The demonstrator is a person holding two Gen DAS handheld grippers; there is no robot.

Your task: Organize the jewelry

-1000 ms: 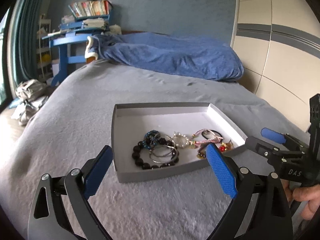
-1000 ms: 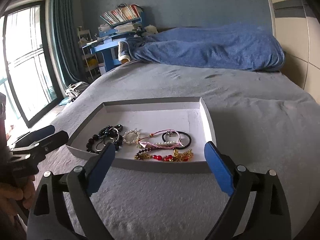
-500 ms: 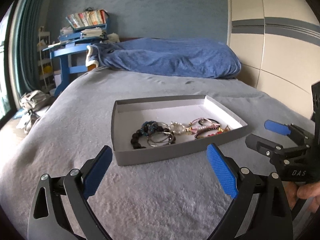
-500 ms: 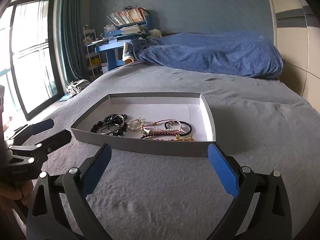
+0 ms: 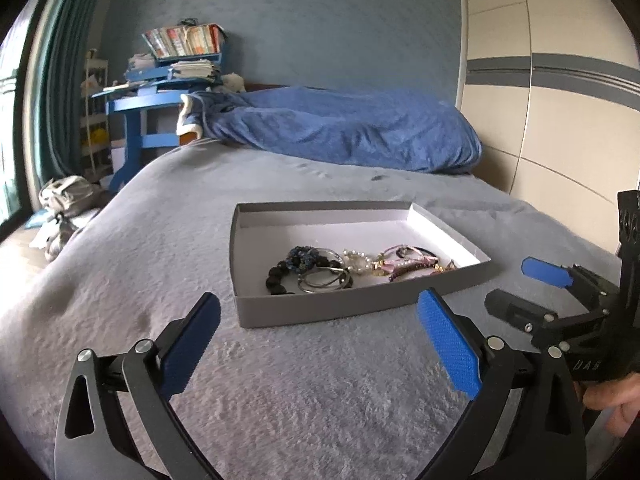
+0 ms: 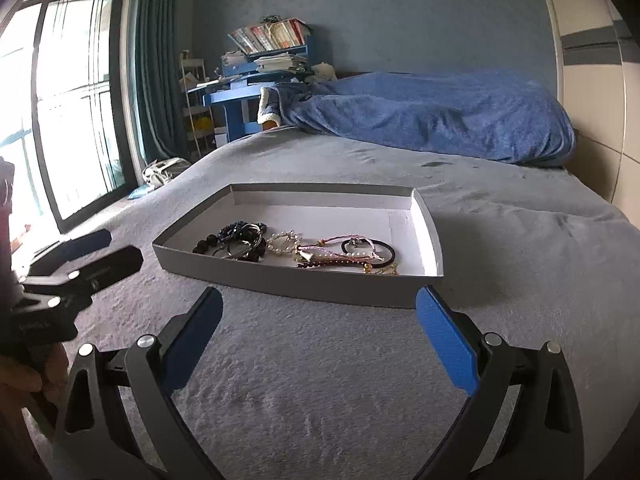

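Jewelry (image 5: 352, 266) in tray (image 5: 256, 316), just beyond both open grippers (image 5: 320, 344).

Jewelry pile (image 5: 352, 268) is tangled; individual pieces overlap, so the count and the clasps are unreadable. The tray's near wall (image 6: 320, 286) hides the lower edges of the pieces at the front. In the left wrist view the right gripper (image 5: 528, 288) is cut by the right frame edge, and only fingertips of the hand (image 5: 612, 404) show. In the right wrist view the left gripper (image 6: 84, 252) runs off the left edge, body cropped. Book spines (image 6: 272, 36) on the shelf upper center are too small to read. Both grippers' own bases are cut by the bottom edge.
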